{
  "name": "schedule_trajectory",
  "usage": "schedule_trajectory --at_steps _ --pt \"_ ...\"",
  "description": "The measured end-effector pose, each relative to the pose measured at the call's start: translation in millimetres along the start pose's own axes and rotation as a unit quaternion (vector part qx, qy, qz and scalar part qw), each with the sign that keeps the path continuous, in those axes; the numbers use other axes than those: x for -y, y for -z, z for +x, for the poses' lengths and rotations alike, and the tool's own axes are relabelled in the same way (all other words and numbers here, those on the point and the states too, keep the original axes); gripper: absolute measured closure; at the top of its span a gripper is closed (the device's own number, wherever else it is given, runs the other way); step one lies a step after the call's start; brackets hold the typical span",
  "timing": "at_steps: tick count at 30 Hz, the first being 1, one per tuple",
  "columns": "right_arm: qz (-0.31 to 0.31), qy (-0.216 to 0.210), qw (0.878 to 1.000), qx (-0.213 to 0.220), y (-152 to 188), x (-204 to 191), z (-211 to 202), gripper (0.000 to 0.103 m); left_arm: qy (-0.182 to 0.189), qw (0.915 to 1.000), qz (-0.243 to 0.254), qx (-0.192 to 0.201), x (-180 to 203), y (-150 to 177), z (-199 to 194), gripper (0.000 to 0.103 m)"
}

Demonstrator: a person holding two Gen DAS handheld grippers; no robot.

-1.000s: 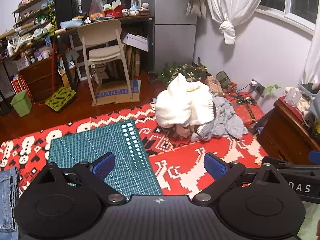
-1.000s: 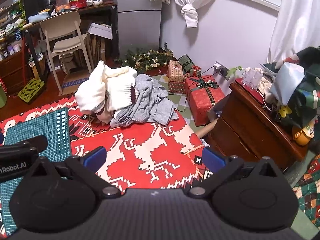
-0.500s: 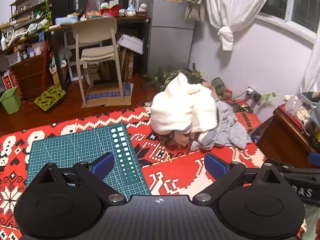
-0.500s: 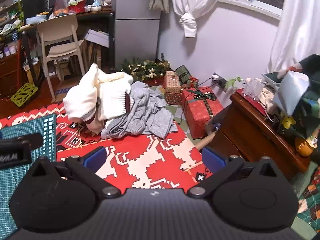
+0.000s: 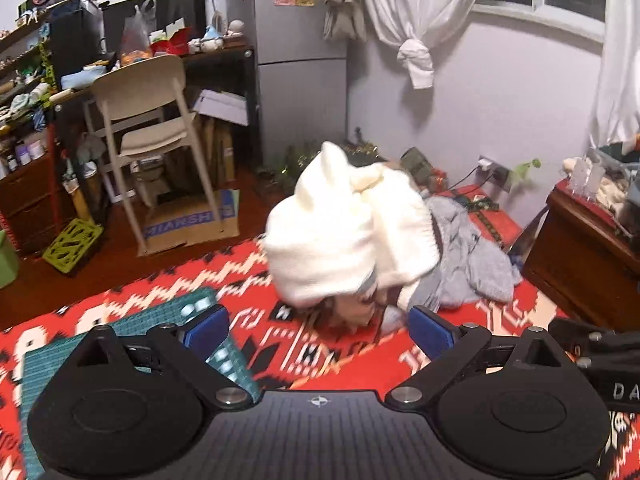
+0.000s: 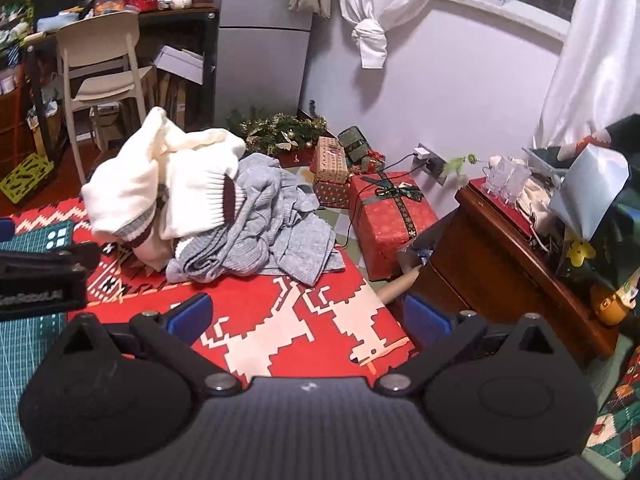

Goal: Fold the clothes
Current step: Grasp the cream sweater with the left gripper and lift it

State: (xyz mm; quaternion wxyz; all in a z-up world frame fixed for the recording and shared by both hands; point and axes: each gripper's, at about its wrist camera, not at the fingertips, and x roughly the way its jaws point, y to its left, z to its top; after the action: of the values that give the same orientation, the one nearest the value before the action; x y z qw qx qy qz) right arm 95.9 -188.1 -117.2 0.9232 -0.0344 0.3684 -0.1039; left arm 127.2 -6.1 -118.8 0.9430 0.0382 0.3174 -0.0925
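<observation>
Both grippers, left gripper (image 5: 318,326) and right gripper (image 6: 306,316), have closed in on the unfolded pile (image 5: 348,232) on the rug (image 6: 280,320) beside the mat (image 5: 120,332), fingers wide and empty, likely nearing a pick-up.

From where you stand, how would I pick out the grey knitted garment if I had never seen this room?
Find the red and white patterned blanket spread across the floor. At its far end sits a heap of clothes, with a wrapped red gift box just beyond. The grey knit garment is the crumpled, spread-out piece on the side nearer that box, lying lower than the cream sweater bunched up beside it.
</observation>
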Motion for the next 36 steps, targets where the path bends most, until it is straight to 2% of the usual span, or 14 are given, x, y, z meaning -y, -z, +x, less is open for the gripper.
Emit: schedule_trajectory --at_steps 4,10,18,19,22,23,26,36 --pt "0.010 -0.001 1.000 0.003 -5.2 1.1 12.4 0.000 0.013 0.9998 -0.001 0.013 3.2 -7.0 20.0 0.006" --pt "0.016 -0.002 1.000 0.008 -20.8 0.7 39.3 0.000 0.016 0.9995 -0.024 -0.008 1.7 -14.8 55.1 0.012" --pt "0.027 -0.004 1.000 0.005 -32.8 -0.7 66.2 0.000 -0.012 0.9992 -0.034 -0.014 3.9 -19.6 85.4 0.014" --pt "0.028 -0.004 1.000 0.004 -33.5 -1.3 68.8 0.000 -0.014 0.9991 -0.037 -0.016 3.3 -19.8 88.4 0.015" --pt "0.030 -0.004 1.000 0.001 -35.4 -2.9 76.2 0.001 -0.021 0.9985 -0.046 -0.019 1.8 -20.3 95.5 0.033" --pt "0.031 -0.005 0.999 0.001 -34.8 -3.1 76.4 0.001 -0.022 0.9985 -0.047 -0.019 1.6 -20.1 93.4 0.040" --pt "0.031 -0.007 1.000 0.002 -33.8 -4.1 72.7 0.001 -0.022 0.9991 -0.032 -0.014 3.4 -16.2 81.4 0.051" --pt "0.031 -0.022 0.999 -0.002 -23.8 -10.3 42.8 0.000 -0.024 0.9988 -0.033 -0.029 -13.7 21.3 8.8 0.055"
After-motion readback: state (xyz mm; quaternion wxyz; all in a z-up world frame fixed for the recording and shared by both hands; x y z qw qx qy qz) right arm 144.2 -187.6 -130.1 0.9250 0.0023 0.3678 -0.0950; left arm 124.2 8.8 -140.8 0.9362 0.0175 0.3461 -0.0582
